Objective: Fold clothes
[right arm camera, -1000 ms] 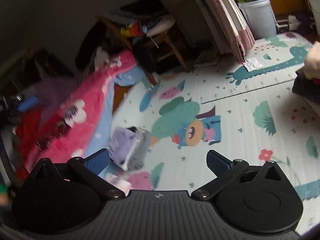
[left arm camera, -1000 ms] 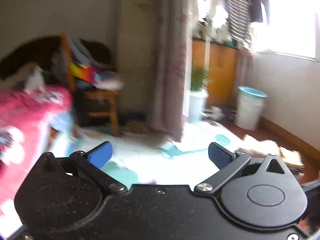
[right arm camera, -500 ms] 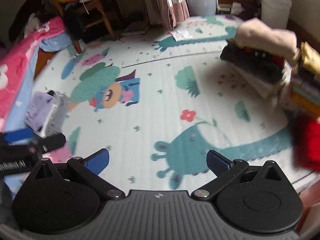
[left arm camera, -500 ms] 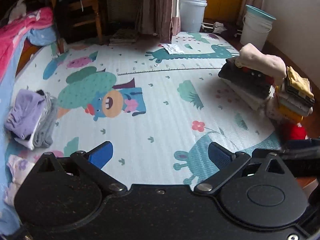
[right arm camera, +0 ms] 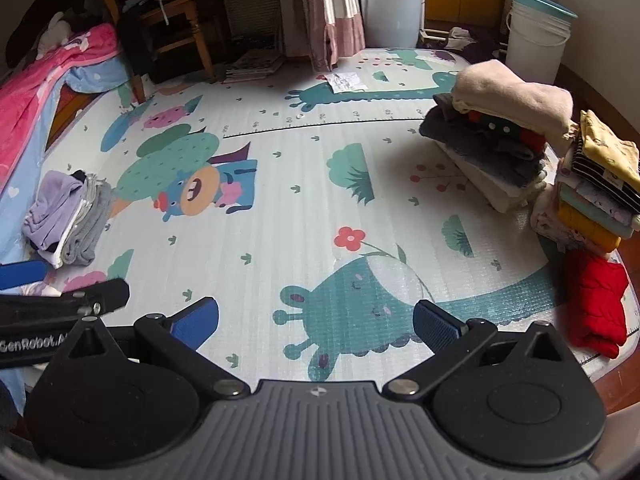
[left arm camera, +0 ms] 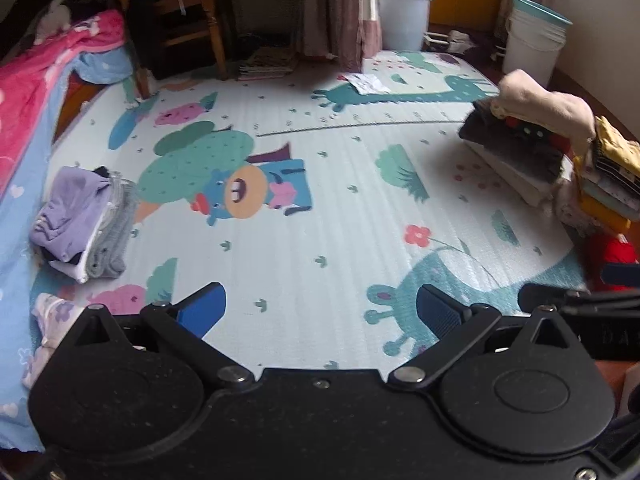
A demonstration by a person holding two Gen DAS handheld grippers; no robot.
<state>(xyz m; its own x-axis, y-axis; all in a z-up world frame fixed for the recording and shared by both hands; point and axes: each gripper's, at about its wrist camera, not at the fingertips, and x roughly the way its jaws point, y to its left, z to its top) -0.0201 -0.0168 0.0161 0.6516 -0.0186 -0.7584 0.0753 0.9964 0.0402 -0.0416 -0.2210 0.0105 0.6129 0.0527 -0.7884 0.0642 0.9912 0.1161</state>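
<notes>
Both views have swung down from the room onto the cartoon-printed foam play mat (right arm camera: pixel 304 216) — your left gripper (left arm camera: pixel 320 312) and right gripper (right arm camera: pixel 316 320) are hovering over it side by side, jaws spread wide, gripping nothing. You are looking at the loose crumpled red garment (right arm camera: pixel 596 304) lying off to the right, just beside the right gripper — long axis running away from you — so that hand is sitting nearer

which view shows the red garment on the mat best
The right wrist view: the red garment lies whole and unobstructed at the mat's right edge, below the folded stacks. In the left wrist view only a red patch shows at the frame edge, partly hidden behind the other tongs.
</notes>
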